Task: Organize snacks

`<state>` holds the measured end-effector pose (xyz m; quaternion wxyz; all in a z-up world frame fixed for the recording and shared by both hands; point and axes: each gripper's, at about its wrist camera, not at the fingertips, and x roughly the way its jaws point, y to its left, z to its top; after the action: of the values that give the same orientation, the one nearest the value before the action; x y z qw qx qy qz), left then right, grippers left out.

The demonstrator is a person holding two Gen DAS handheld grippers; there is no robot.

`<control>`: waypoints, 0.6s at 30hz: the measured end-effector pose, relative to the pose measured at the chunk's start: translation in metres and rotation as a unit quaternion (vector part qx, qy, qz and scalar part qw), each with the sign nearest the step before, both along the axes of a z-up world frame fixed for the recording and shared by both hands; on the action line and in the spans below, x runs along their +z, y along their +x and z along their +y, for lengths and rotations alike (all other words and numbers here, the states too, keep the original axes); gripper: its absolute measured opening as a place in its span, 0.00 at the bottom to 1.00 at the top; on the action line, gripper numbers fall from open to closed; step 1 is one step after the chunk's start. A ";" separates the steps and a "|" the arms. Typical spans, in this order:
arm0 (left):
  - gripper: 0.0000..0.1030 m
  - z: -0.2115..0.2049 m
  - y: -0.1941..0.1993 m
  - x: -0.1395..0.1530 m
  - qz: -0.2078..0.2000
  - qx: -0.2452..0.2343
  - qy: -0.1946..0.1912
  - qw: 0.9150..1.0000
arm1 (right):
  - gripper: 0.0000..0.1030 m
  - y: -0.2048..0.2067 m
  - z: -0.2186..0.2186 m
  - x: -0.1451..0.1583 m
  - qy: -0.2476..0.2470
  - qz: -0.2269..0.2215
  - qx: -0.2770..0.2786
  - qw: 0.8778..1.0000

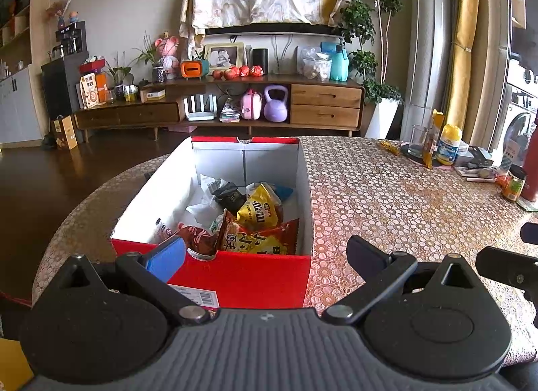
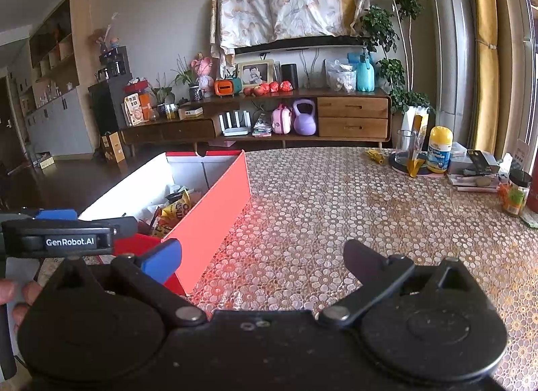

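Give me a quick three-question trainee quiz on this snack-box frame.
1. True or false: the left hand-held gripper holds a snack.
2. Where does the yellow M&M's bag lie? A) on the tablecloth B) inside the red box C) in the glass
3. Fill in: the right hand-held gripper is over the ____.

Key: 1 false, it is open and empty. 2 B. 3 tablecloth, right of the box.

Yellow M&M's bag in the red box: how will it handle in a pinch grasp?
The yellow M&M's bag looks creased, so probably floppy and crinkly. Glossy film may slip. It lies on other packets in the red box, so pushing likely shifts the pile.
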<state>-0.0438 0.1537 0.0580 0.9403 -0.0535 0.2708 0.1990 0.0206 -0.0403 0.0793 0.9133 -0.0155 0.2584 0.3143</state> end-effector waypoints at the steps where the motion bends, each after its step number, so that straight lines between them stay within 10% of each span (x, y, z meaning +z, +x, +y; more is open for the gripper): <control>1: 1.00 0.000 0.000 0.000 0.000 0.000 0.000 1.000 | 1.00 0.000 0.001 0.001 0.000 0.001 0.000 1.000; 18: 1.00 0.002 -0.001 -0.003 0.004 0.004 0.001 1.000 | 1.00 0.002 0.000 -0.001 -0.001 0.006 -0.002 1.000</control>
<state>-0.0448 0.1558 0.0547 0.9386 -0.0528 0.2737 0.2034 0.0228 -0.0400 0.0779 0.9125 -0.0140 0.2639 0.3123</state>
